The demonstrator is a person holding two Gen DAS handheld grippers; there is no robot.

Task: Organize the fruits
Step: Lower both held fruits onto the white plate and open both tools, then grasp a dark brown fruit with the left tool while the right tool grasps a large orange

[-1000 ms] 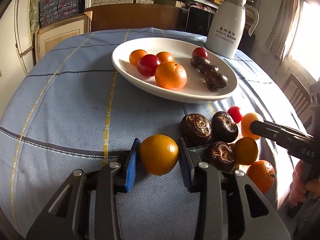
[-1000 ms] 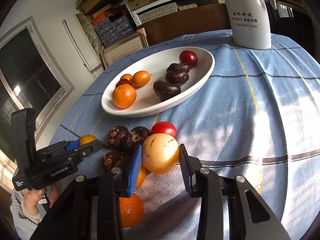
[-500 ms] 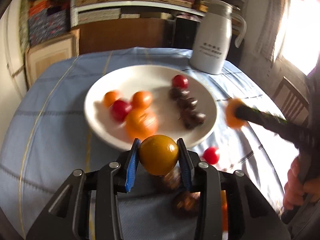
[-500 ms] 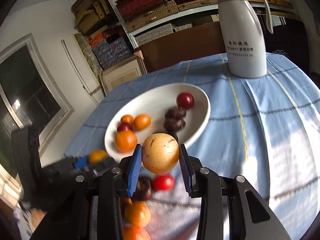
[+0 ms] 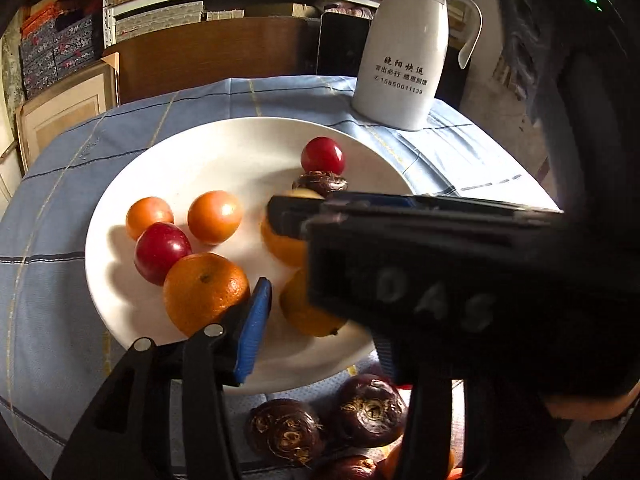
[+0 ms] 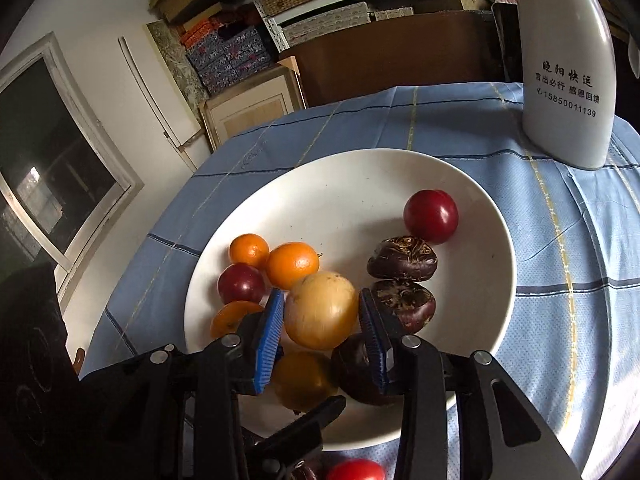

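A white oval plate [image 5: 224, 148] [image 6: 352, 184] on the blue tablecloth holds oranges, red plums and dark brown fruits. My right gripper [image 6: 322, 320] is shut on a pale yellow-orange fruit [image 6: 322, 310] over the plate's middle. In the left wrist view the right gripper's black body [image 5: 460, 276] crosses in front and hides my left gripper's right finger. The left gripper's blue left pad [image 5: 252, 328] stands beside a yellow-orange fruit [image 5: 304, 316] at the plate's near side; I cannot tell whether it still grips it. That fruit also shows in the right wrist view [image 6: 304, 380].
A white thermos jug [image 5: 404, 52] [image 6: 568, 64] stands behind the plate on the right. Dark brown fruits [image 5: 328, 420] lie on the cloth before the plate, with a red fruit [image 6: 352, 470]. Shelves and boxes stand behind the table.
Both grippers lifted their fruits off the cloth and moved forward over the plate. The right gripper now crosses in front of the left camera.
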